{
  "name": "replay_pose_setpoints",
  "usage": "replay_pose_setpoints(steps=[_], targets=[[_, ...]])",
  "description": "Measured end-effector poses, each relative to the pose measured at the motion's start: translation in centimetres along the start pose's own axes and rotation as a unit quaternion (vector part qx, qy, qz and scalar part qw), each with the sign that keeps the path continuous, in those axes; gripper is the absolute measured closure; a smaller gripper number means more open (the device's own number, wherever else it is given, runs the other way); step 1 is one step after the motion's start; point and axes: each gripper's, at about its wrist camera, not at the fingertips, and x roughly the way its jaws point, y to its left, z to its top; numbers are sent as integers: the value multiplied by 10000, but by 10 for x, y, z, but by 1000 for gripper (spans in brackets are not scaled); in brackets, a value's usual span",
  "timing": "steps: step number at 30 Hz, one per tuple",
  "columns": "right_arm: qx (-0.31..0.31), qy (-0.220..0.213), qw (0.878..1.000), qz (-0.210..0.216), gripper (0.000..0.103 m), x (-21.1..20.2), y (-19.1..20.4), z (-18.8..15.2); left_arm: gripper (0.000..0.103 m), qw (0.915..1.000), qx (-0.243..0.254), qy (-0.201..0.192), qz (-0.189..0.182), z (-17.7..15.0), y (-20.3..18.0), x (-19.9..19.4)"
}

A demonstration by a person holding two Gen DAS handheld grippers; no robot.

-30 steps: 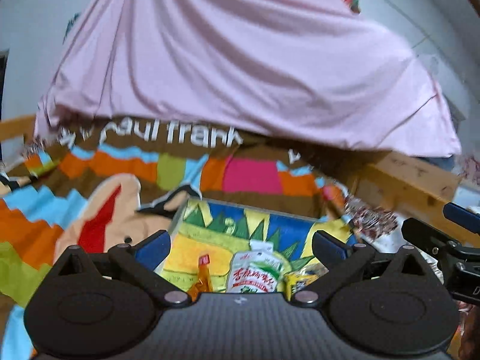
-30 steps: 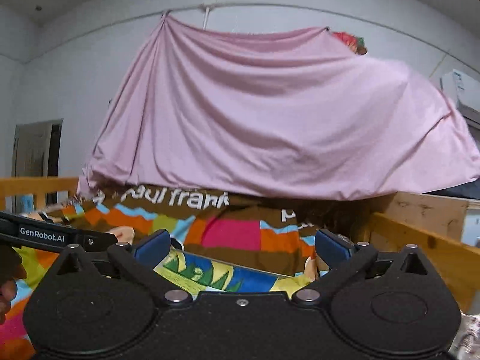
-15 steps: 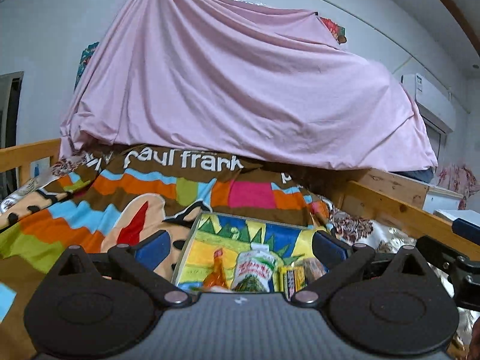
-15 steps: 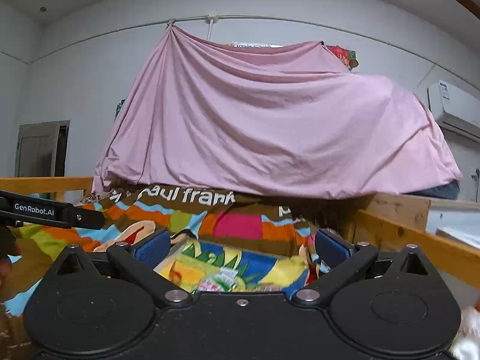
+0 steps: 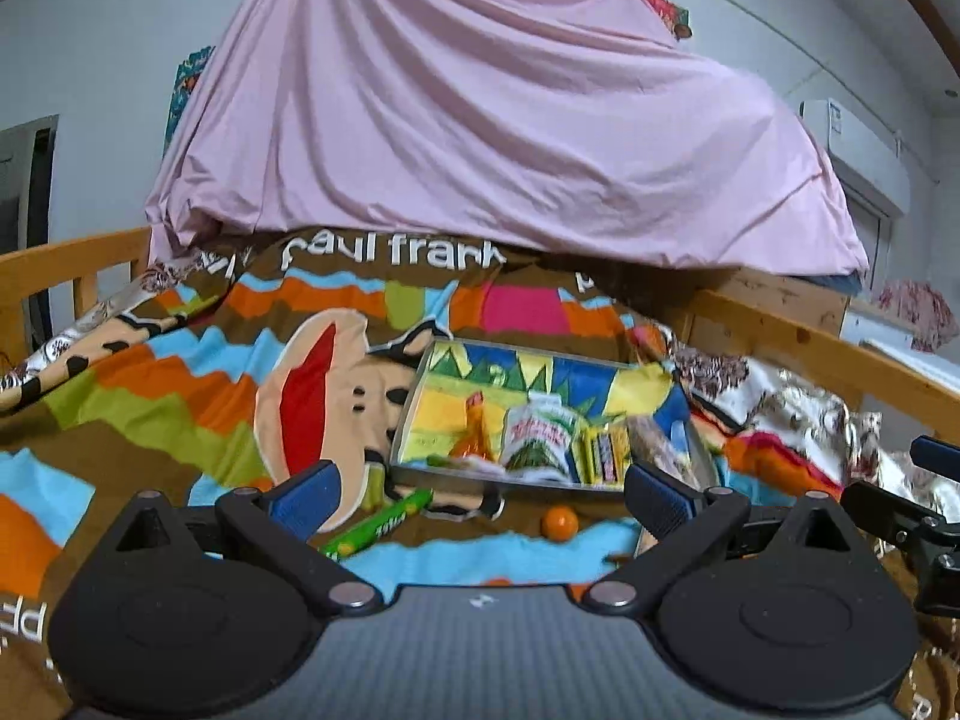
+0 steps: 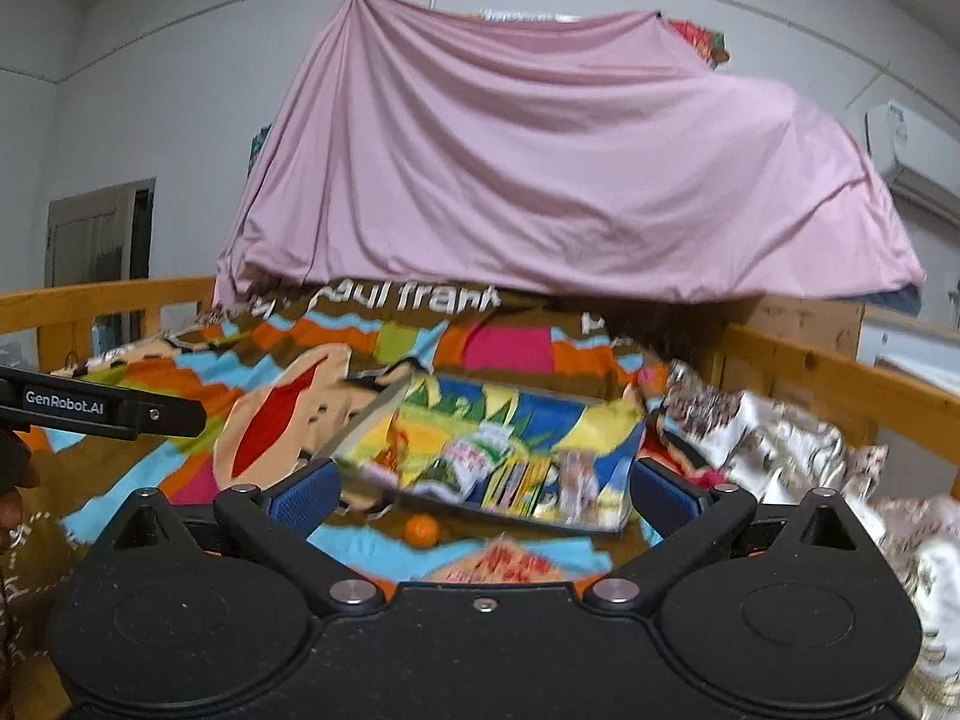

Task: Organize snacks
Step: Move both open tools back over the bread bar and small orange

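Left claw [image 5: 480, 495]: fingers spread wide apart, empty, above the blanket [image 5: 180, 396].
Right claw [image 6: 483, 495]: fingers likewise apart, holding nothing.
Tray [image 5: 420, 387]: on the bed's blanket, holding upright snack packets [image 5: 540, 435].
Green candy stick [image 5: 378, 525]: on the blanket just before the tray.
Orange ball [image 5: 559, 522]: beside the tray's near edge.
Backdrop: pink sheet [image 5: 480, 120].

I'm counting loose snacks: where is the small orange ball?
The orange ball lies on the blanket just in front of the tray, right of the green candy tube.
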Motion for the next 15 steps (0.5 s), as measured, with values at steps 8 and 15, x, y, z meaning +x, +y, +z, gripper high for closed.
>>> replay_pose_setpoints(steps=[8,15], targets=[[-78,466,9989,46,1,15,8,-11,0,9995,130,305,14,-19,1,3],[-63,767,9970,46,1,26,8,-17,0,9984,170,529,86,-27,4,12]])
